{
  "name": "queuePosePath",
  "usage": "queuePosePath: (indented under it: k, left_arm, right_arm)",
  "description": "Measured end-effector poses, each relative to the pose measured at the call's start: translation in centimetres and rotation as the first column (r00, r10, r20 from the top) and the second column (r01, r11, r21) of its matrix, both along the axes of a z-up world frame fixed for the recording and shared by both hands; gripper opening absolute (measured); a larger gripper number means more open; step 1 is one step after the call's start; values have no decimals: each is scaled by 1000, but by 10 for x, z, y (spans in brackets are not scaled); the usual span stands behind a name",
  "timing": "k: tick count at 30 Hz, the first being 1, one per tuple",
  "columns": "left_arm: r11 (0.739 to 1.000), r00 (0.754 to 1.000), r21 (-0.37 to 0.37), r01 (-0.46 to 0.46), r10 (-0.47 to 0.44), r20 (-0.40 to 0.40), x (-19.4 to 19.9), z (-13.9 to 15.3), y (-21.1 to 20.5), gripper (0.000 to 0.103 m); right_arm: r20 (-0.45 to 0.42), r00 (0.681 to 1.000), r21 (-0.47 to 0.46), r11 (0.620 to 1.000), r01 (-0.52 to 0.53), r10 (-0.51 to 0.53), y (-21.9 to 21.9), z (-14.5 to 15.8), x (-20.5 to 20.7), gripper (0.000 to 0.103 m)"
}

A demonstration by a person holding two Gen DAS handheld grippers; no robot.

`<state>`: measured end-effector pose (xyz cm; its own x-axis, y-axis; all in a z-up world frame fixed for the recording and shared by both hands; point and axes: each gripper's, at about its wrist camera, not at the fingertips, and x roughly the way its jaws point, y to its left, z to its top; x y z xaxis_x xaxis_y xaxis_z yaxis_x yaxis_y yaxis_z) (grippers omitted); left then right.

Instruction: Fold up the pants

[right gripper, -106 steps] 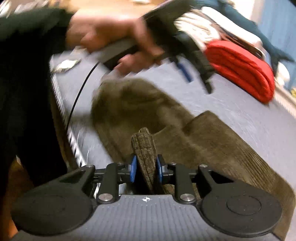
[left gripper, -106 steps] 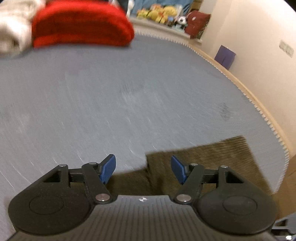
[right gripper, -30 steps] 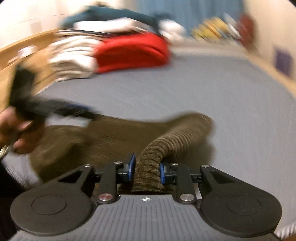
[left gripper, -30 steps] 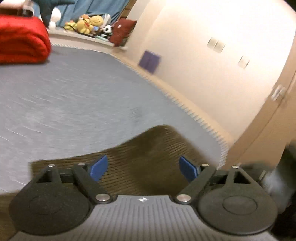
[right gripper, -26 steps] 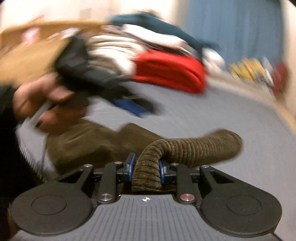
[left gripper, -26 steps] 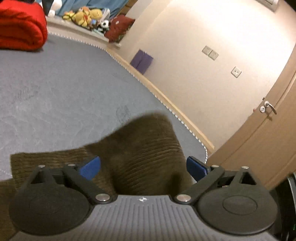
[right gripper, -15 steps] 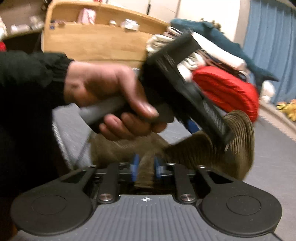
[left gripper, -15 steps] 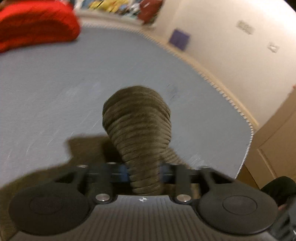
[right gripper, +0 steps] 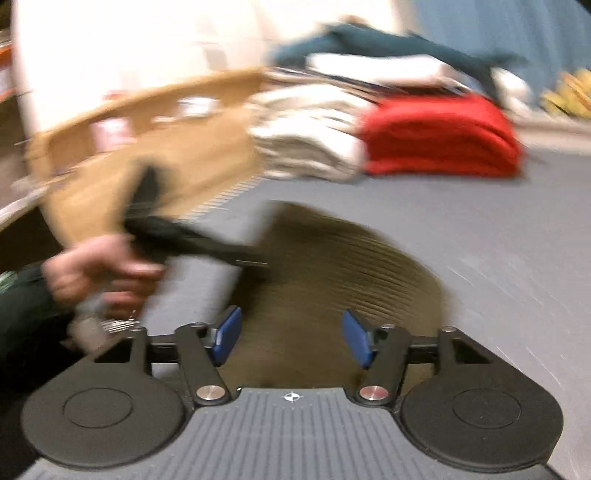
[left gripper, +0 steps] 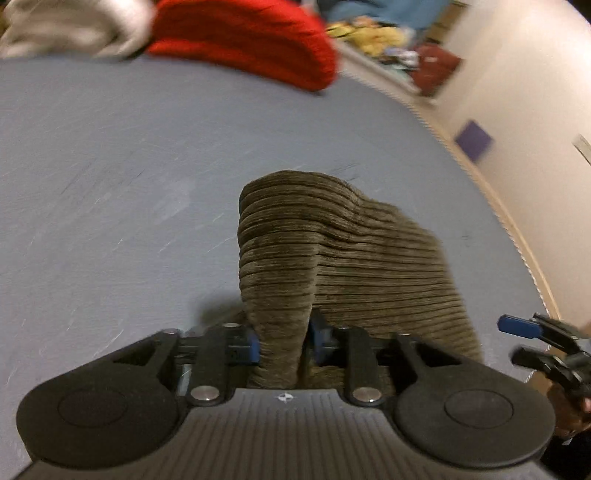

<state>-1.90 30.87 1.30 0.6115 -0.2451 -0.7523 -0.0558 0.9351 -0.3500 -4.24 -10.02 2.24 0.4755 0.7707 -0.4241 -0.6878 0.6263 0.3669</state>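
The brown corduroy pants [left gripper: 332,251] lie on the grey bed [left gripper: 110,184]. My left gripper [left gripper: 284,343] is shut on a raised fold of the pants, which arches up and forward from the jaws. In the right wrist view the pants [right gripper: 332,266] lie in front of my right gripper [right gripper: 291,338], which is open with nothing between its blue pads. The left gripper [right gripper: 255,258], held by a hand, shows blurred at the left of that view, on the pants. The right gripper's fingers [left gripper: 517,326] show at the right edge of the left wrist view.
A folded red blanket [left gripper: 240,40] and white folded laundry [left gripper: 66,26] sit at the far end of the bed. A wooden headboard [right gripper: 147,155] stands at left in the right wrist view. The bed edge and wall [left gripper: 517,147] run along the right.
My right gripper has let go of the pants and opened. My left gripper, open a second ago, has shut on a fold of the pants and holds it raised.
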Motion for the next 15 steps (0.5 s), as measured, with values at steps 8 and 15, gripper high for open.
queuePosePath:
  k: [8, 15]
  left_arm:
    - [977, 982, -183, -109, 77, -171, 18, -46, 40, 95]
    - [970, 977, -242, -31, -21, -212, 26, -89, 20, 93]
  right_arm:
    - [-469, 875, -9, 992, 126, -115, 27, -69, 68, 92]
    - [-600, 787, -16, 986, 167, -143, 54, -97, 81, 91]
